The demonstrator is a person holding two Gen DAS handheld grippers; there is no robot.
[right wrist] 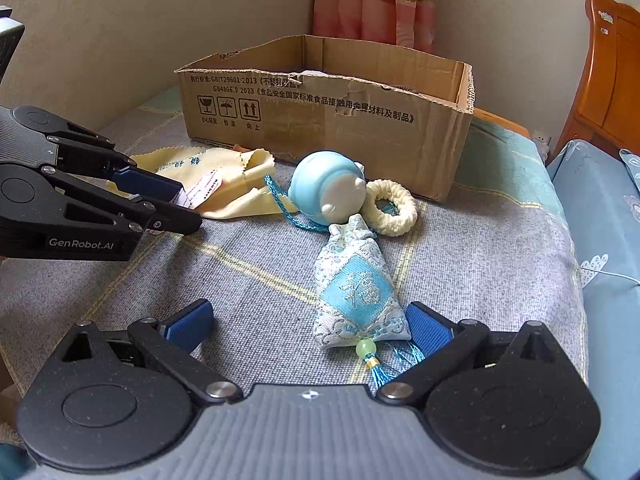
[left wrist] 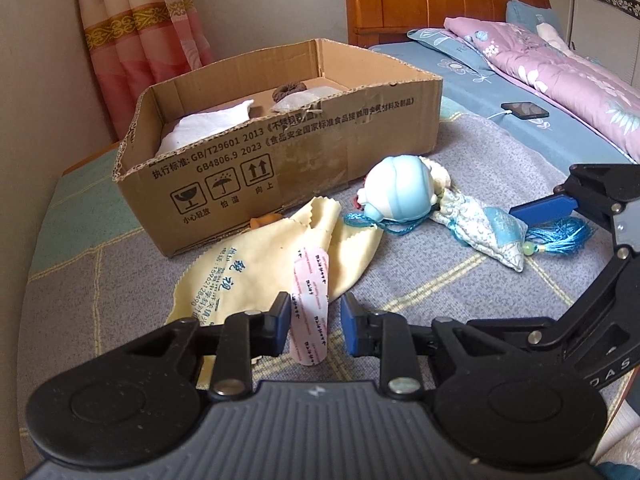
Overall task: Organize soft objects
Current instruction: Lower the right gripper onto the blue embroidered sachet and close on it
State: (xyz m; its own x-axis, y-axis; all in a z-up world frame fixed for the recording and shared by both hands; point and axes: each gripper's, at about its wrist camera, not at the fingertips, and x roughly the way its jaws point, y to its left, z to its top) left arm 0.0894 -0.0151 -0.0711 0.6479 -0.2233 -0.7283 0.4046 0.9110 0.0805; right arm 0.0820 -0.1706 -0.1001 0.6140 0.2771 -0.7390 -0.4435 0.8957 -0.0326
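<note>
A: Claw, left [left wrist: 314, 322]: jaws apart, straddling the pink plaster strip [left wrist: 310, 304], which lies on the yellow cloth [left wrist: 320, 240] on the bed. Strip's long axis runs straight away from the claw, between the pads.

B: Claw, right [right wrist: 308, 326]: jaws wide apart, nothing held. Blue sachet [right wrist: 358, 292] lies between them, nearer the right pad, long axis pointing toward the cardboard box [right wrist: 320, 120].

A: Other items: blue round toy [right wrist: 326, 188], cream hair tie [right wrist: 394, 208], both near the box front.

B: Judgement: left claw is nearer the strip; closing looks next.
</note>
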